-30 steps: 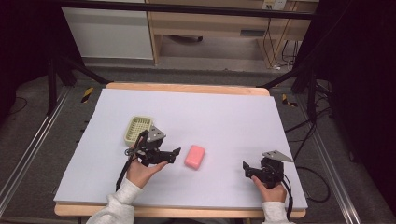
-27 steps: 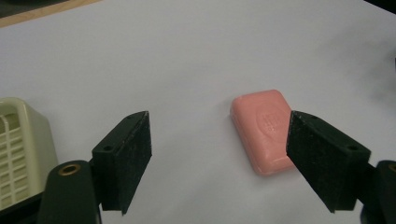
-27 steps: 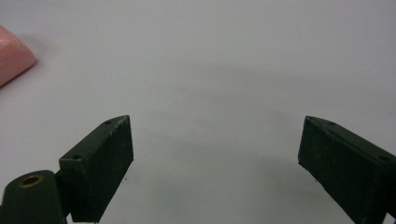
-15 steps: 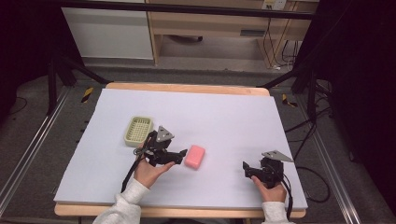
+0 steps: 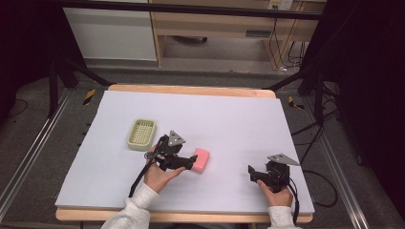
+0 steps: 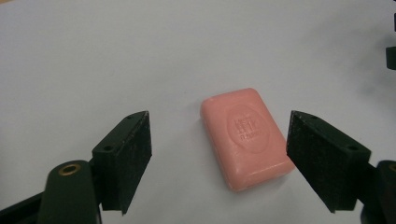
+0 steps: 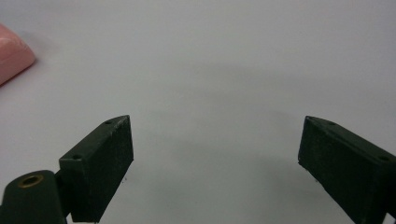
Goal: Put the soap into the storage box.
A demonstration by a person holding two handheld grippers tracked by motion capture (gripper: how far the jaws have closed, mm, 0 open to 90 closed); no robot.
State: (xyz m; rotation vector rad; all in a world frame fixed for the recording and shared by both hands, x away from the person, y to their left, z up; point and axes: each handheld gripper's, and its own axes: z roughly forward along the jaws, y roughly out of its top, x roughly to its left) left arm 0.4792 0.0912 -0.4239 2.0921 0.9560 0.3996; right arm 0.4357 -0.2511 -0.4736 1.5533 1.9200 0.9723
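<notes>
Pink soap bar [image 6: 243,136] lies between the left gripper's [image 6: 218,161] spread jaws, its long axis toward 11 o'clock; right gripper [image 7: 215,165], also spread, sits well apart

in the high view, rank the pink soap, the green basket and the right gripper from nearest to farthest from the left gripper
Measured from the left gripper:
1. Pink soap, just ahead of its open jaws, on its right.
2. Green basket, behind it on the left, farther up the table.
3. Right gripper, well off to the right near the table's front edge.
</notes>
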